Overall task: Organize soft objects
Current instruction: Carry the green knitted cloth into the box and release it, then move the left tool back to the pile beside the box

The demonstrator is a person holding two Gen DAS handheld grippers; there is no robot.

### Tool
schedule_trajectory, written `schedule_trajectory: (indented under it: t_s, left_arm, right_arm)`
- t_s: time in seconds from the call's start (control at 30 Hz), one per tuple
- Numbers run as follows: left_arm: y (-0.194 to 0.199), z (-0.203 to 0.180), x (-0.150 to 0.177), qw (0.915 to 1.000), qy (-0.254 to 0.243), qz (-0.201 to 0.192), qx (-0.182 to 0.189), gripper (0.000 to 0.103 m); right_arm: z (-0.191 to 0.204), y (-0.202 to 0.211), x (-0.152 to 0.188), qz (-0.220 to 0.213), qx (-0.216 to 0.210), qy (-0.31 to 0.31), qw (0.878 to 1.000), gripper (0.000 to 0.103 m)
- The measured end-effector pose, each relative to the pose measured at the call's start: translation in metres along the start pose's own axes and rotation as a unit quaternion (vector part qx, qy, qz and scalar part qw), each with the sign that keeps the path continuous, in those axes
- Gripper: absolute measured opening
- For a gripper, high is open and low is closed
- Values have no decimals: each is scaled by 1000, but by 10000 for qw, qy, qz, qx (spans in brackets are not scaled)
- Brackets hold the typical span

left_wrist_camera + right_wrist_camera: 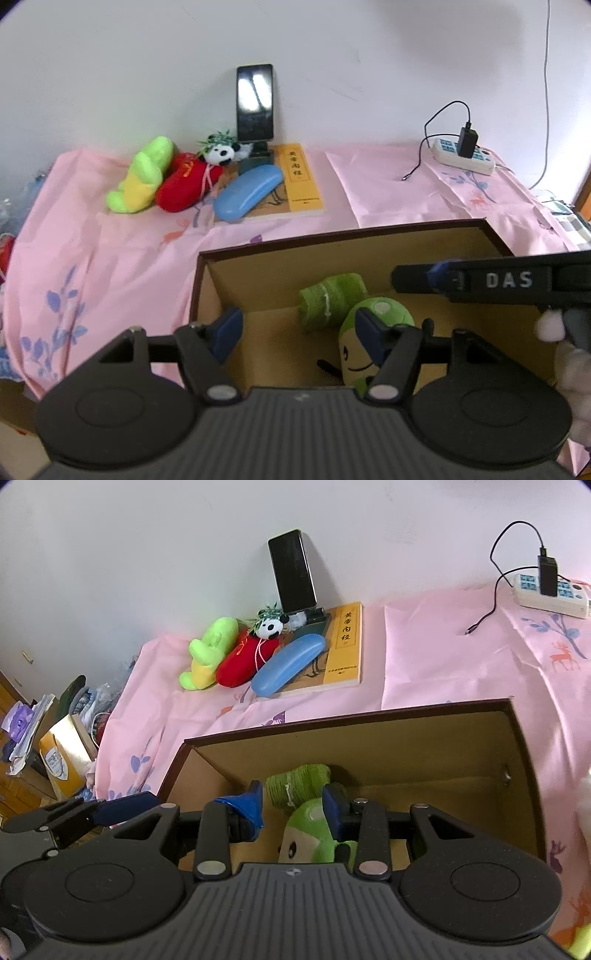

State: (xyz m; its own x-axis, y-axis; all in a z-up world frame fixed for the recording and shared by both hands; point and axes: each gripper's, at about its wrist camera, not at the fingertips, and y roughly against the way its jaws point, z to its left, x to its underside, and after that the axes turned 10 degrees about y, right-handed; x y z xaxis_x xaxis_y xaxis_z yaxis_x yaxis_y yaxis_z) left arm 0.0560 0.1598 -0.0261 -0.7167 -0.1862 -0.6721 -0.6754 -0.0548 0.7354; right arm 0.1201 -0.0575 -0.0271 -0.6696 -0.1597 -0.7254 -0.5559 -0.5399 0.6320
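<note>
The box (pixel 369 236) was the landmark. A green plush (pixel 314 834) and a green roll (pixel 332 299) already lay inside it, so sorting seemed partly done. The left gripper (pixel 299 332) hung above the box's near left corner, fingers wide apart and empty. The right gripper (pixel 293 805) was over the box, fingers half open, holding nothing. Behind the box, a lime toy (pixel 142 177), red toy (pixel 184 184) and panda (pixel 221 151) waited near the wall, with free cloth (pixel 110 251) between.
</note>
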Motion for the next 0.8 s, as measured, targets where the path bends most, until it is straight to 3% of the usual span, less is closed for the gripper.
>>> schedule_trajectory:
  t_s: [0.4,0.8]
  left_arm:
    - [40,-29,21,9977,186,-199,-621,69]
    - [75,-54,51,9932,465,-295,-1025,69]
  right_arm:
    - [1,46,24,-52,-75,449,9990,19]
    - [-2,85,47,-125,-430,830,9955,19]
